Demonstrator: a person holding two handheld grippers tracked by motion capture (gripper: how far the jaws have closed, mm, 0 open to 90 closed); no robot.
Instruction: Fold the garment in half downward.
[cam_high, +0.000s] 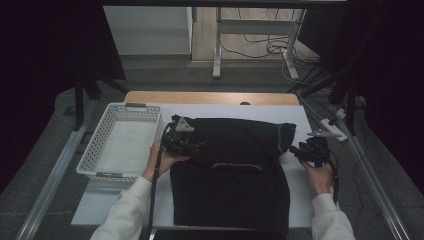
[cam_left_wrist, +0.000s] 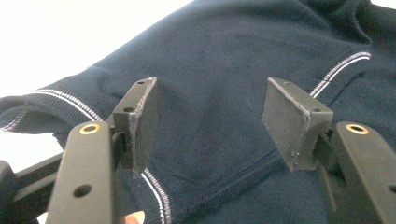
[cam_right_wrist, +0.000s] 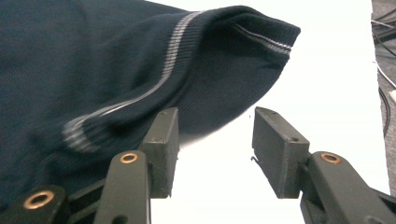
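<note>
Two white sleeves come in from the near edge, and we hold a black two-jaw gripper in each hand over the white-topped desk (cam_high: 300, 190). Our landmark is the dark navy knitted garment with thin white stripes (cam_high: 230, 170), which lies spread flat on the middle of the desk and reaches almost to its near edge.

We have the left gripper (cam_high: 181, 140) at the garment's left edge, over its upper part. In the left gripper view its fingers (cam_left_wrist: 140, 116) stand wide apart just above the navy cloth, with a white-striped seam running under them and nothing held between them.

We have the right gripper (cam_high: 311, 150) just beside the garment's right edge, on the bare white surface. In the right gripper view its fingers (cam_right_wrist: 161, 149) are also spread open and hold nothing; the ribbed, grey-striped end of the garment (cam_right_wrist: 140, 74) lies just past the left one, and we cannot tell whether that one touches it.

Left of the garment, close beside it, stands a white perforated plastic basket (cam_high: 95, 142).
</note>
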